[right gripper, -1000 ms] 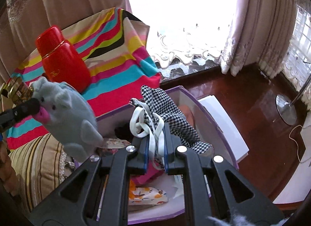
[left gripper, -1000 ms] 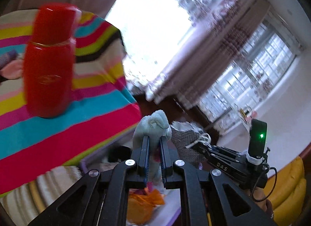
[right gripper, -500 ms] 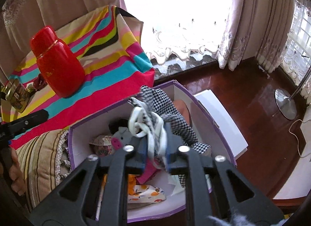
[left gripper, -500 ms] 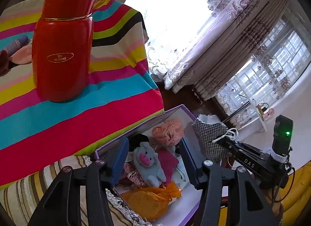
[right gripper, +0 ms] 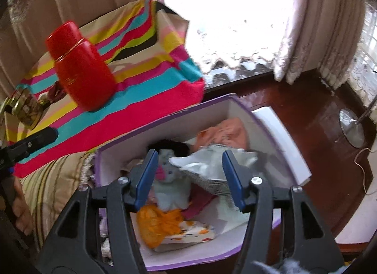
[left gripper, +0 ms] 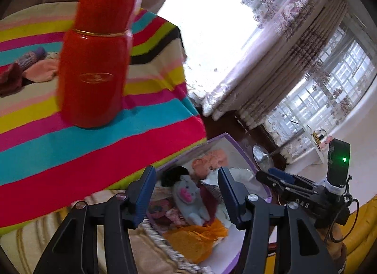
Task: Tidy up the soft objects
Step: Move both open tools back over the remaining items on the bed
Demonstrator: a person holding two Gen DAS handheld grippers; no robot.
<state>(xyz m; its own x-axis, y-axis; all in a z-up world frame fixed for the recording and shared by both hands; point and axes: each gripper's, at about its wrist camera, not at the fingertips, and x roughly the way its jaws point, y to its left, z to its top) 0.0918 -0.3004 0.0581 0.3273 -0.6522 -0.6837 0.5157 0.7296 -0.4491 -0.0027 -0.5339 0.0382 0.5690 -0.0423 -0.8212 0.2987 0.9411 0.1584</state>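
Bright window with heavy patterned curtains (right gripper: 304,26) at the back, dark glossy wood floor (right gripper: 306,113) below, and a table under a loud striped cloth (left gripper: 70,156) on the left. A red flask (left gripper: 94,62) stands upright on the cloth, with a few small fabric bits (left gripper: 35,66) lying behind it. There's also a jar with a gold lid (right gripper: 22,106) near the cloth's left edge in the right wrist view.

The main thing is the purple-edged box (right gripper: 212,106), sitting just beside the table next to a striped cushion (right gripper: 54,179). It's already full of soft stuff – a grey plush pig (left gripper: 190,198) with a pink snout lying roughly in the middle, a peach fabric piece (right gripper: 226,130) toward the far wall, something black (left gripper: 175,175) next to it, an orange pouch (left gripper: 200,234) at the near end, and a checked cloth bag (right gripper: 207,165) blurred, lying across the pile right beside the pig.

Left gripper (left gripper: 187,197) hovers over the box with its jaws apart and nothing between the pads – the pig is down in the box, not gripped. Right gripper (right gripper: 189,176) has just been opening too; its jaws are spread, and the checked bag sits loose below them, released.
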